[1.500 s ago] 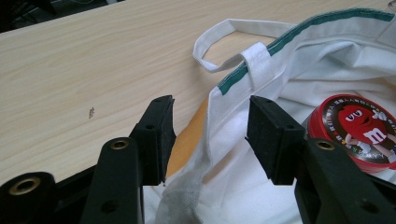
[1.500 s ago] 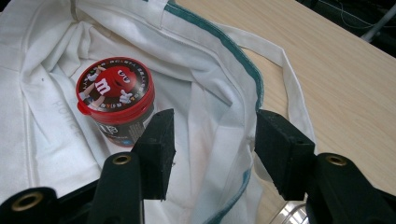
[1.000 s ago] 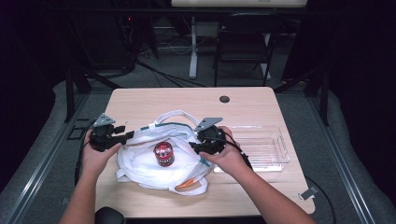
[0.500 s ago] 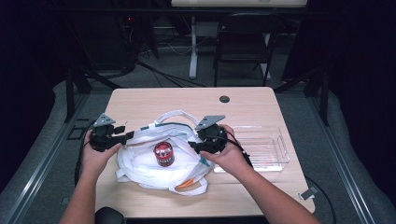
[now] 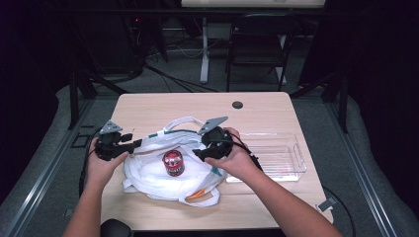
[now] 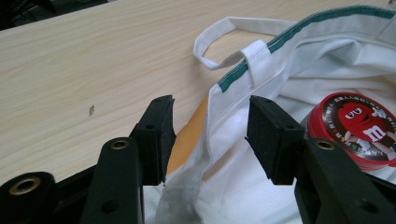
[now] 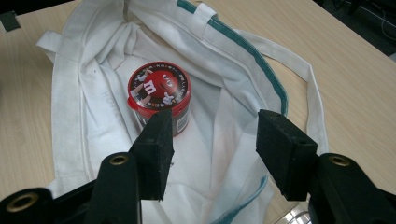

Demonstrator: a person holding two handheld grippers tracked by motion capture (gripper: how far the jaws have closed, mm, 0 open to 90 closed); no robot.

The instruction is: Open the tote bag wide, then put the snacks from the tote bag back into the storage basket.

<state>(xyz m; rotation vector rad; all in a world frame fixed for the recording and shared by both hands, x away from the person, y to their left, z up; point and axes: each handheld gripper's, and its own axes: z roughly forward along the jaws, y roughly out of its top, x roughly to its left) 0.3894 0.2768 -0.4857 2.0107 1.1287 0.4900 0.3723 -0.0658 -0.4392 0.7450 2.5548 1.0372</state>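
While the red candy tin (image 5: pixel 173 162) stands upright on the white tote bag (image 5: pixel 148 175) in the high view, bagging looks unfinished. Left gripper view: left gripper (image 6: pixel 210 135) jaws gape astride the bag's rim, unclamped. Right gripper view: right gripper (image 7: pixel 212 149) jaws, just widening, hold nothing above the cloth.

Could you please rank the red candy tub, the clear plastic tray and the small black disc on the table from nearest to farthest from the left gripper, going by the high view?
From the left gripper:
1. Red candy tub, just to its right, on the white bag.
2. Small black disc, toward the table's far edge.
3. Clear plastic tray, at the table's right side.
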